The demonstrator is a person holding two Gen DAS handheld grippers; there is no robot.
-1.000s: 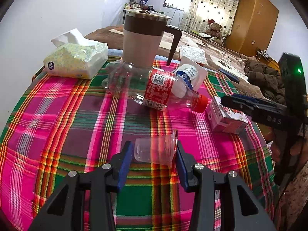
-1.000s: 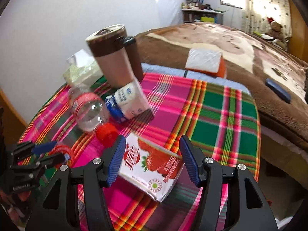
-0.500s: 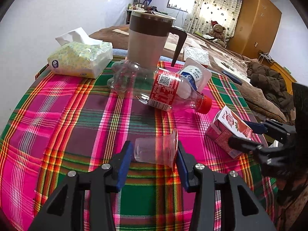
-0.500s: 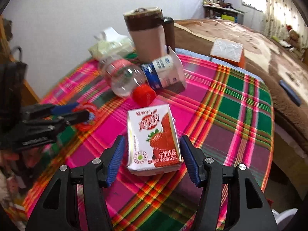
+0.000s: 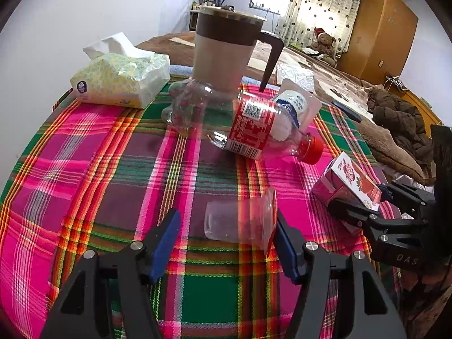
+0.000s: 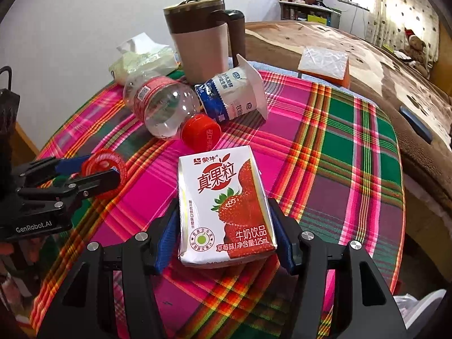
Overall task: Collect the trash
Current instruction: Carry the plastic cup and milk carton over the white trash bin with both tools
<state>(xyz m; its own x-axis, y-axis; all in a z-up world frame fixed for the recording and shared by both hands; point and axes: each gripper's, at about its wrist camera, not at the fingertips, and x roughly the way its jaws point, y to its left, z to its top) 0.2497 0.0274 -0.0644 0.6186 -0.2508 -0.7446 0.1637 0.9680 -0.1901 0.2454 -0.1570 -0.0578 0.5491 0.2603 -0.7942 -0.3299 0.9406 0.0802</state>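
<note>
Open plaid tablecloth was left free on the near left of the table. Passage toward the far edge was blocked by a lying bottle, a tall mug and a tissue pack. The far right cloth was seen unobstructed beyond the strawberry carton.

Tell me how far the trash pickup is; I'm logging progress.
Nothing looks collected yet, and no bin shows. The right gripper grips the strawberry milk carton. The left gripper is opening around the clear cup. The bottle and yogurt cup remain on the tablecloth.
</note>
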